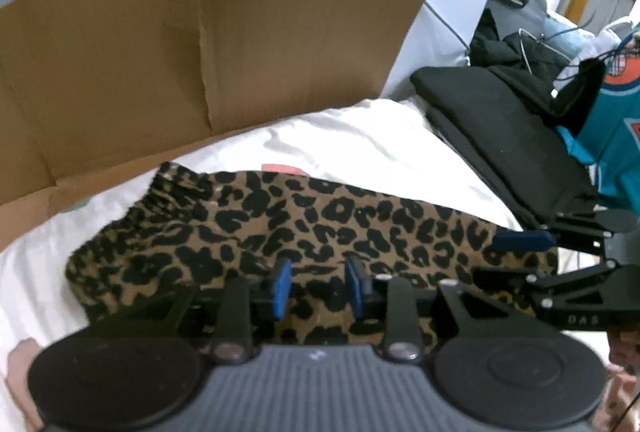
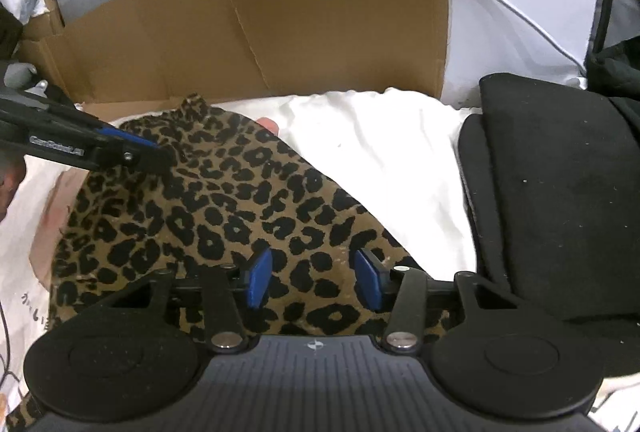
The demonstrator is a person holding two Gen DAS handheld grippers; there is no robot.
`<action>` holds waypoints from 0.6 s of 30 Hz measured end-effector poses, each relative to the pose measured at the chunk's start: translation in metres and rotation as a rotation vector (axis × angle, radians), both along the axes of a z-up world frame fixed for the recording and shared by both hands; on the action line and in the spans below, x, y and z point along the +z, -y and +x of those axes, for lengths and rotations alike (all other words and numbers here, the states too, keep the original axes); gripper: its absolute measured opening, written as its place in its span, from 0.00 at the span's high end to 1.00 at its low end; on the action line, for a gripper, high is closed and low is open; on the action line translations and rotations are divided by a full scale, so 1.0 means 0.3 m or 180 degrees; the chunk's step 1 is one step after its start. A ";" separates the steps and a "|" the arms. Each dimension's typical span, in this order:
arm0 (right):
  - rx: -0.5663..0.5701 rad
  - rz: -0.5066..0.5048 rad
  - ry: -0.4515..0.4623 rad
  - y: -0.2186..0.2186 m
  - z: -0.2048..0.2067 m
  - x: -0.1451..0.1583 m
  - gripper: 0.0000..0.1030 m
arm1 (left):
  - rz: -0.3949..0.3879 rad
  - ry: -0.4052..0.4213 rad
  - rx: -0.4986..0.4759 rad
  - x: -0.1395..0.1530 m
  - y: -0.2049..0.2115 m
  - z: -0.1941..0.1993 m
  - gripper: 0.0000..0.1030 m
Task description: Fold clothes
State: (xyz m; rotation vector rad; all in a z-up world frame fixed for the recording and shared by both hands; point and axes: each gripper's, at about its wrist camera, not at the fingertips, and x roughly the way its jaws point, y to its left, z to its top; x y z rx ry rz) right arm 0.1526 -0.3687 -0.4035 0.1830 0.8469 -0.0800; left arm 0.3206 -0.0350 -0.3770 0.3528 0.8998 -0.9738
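"Is the folding done?"

"Not yet. The spotty leopard cloth (image 1: 320, 232) lies bunched in the middle of the picture, on the white sheet (image 1: 360, 143). A black pile (image 2: 552, 191) on the right looks folded."

"And the grabbers?"

"The left grabber (image 1: 318, 290) and right grabber (image 2: 314, 280) both hang over the cloth, blue tips a bit apart, pinching nothing."

white letters "d a s" stand on the black arm of the right gripper (image 1: 524, 240), seen from the left wrist. the right wrist view shows a white printed brand line on the left gripper (image 2: 150, 151), too blurred to read.
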 end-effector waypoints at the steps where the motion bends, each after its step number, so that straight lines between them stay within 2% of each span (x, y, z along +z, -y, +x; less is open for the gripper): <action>1: 0.0004 -0.0026 -0.0026 -0.002 0.006 -0.010 0.50 | 0.0013 0.0005 -0.0009 -0.016 0.007 0.000 0.70; 6: -0.0058 -0.0182 -0.0195 0.000 0.020 -0.053 0.51 | 0.0189 0.0097 -0.0104 -0.085 0.009 -0.010 0.66; 9: -0.0138 -0.0175 -0.0263 0.014 0.002 -0.071 0.51 | 0.0235 0.0119 -0.0269 -0.118 0.003 -0.018 0.51; 11: -0.0110 -0.0226 -0.0275 0.015 -0.007 -0.076 0.51 | 0.0256 0.0250 -0.0456 -0.133 0.004 -0.038 0.39; 15: -0.0071 -0.0377 -0.0317 0.027 -0.011 -0.080 0.51 | 0.0278 0.0422 -0.0598 -0.140 -0.004 -0.061 0.32; 18: -0.0113 -0.0322 -0.0322 0.054 -0.010 -0.085 0.51 | 0.0256 0.0461 -0.0612 -0.127 -0.030 -0.074 0.28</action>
